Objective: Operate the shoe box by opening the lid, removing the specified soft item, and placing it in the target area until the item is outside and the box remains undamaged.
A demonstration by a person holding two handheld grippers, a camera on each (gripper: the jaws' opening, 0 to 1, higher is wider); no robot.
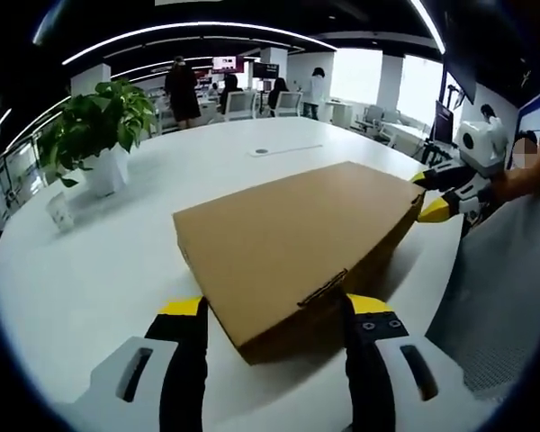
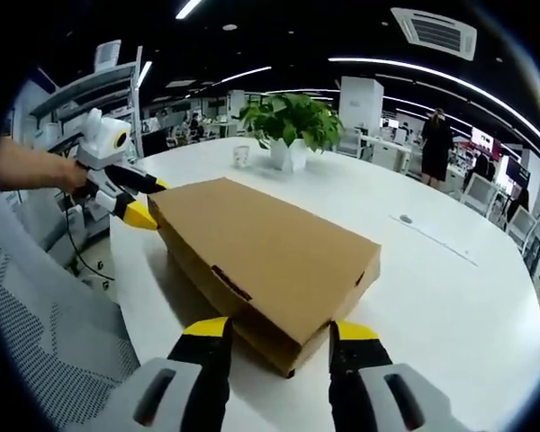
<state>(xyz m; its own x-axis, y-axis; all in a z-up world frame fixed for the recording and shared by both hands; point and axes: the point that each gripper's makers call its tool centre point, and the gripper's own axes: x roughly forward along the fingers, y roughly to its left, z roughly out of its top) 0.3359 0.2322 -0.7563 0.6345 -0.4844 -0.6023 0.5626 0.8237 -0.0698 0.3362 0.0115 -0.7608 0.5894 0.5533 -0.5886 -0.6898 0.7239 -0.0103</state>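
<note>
The cardboard shoe box (image 1: 292, 252) is still closed; both the left gripper (image 1: 274, 346) and right gripper (image 2: 279, 360) are held spread at its corners.

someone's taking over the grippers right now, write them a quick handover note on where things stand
Left gripper: open, jaws straddling one corner of the shoe box.
Right gripper: open, jaws either side of the opposite corner.
Box lies flat on the white table, lid closed, no visible damage.
Done: both grippers lined up at the box.
Left: open the lid, take out the soft item (hidden inside), place it in the target area.
</note>
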